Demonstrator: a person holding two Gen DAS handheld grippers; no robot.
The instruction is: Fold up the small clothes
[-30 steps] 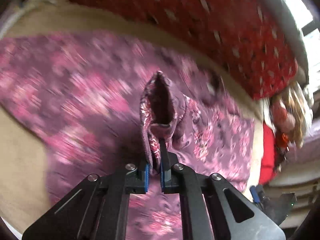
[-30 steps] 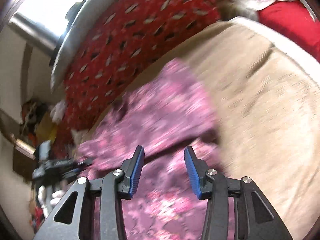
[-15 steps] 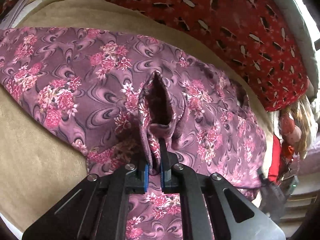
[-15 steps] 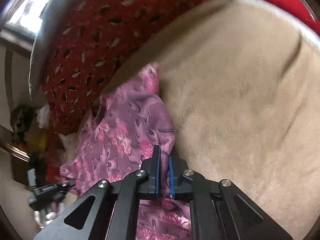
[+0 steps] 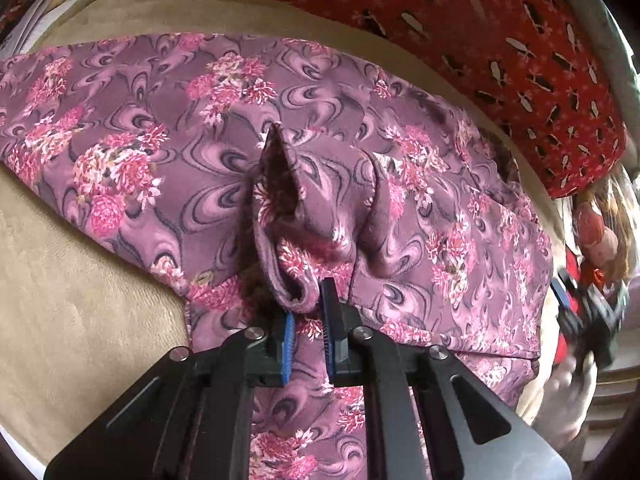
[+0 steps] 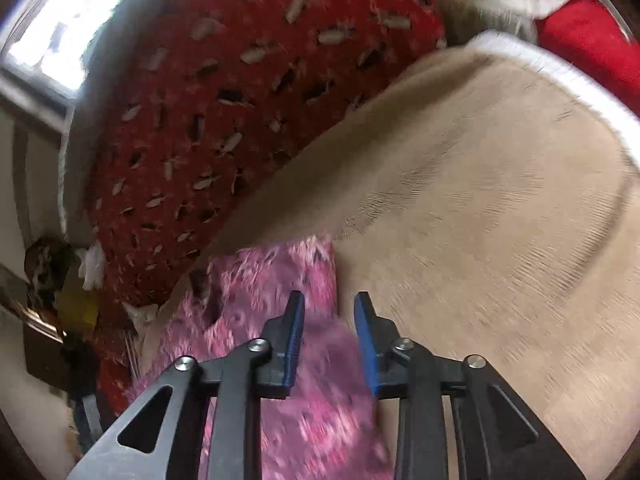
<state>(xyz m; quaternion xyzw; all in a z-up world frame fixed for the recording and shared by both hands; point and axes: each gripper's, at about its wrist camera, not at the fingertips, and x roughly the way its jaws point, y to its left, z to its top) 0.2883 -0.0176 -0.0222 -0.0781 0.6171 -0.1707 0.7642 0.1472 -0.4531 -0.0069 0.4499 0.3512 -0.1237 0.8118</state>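
The purple flowery cloth [image 5: 420, 184] lies spread on the tan bed [image 5: 92, 340], one fold poking up by the loosening left gripper [image 5: 308, 322], while the right gripper [image 6: 329, 320] is open.

— Where's the garment [image 5: 224, 128] lying?

— Spread on the blanket [image 5: 80, 344] under my left tool [image 5: 307, 320], with a bunched fold standing up just ahead of the tips. Blanket shows to its left and behind it.

— And beyond that?

— The patterned cushion [image 5: 500, 32] runs along the back. My right tool [image 6: 329, 340] hangs over the garment's right edge, bare blanket to its right.
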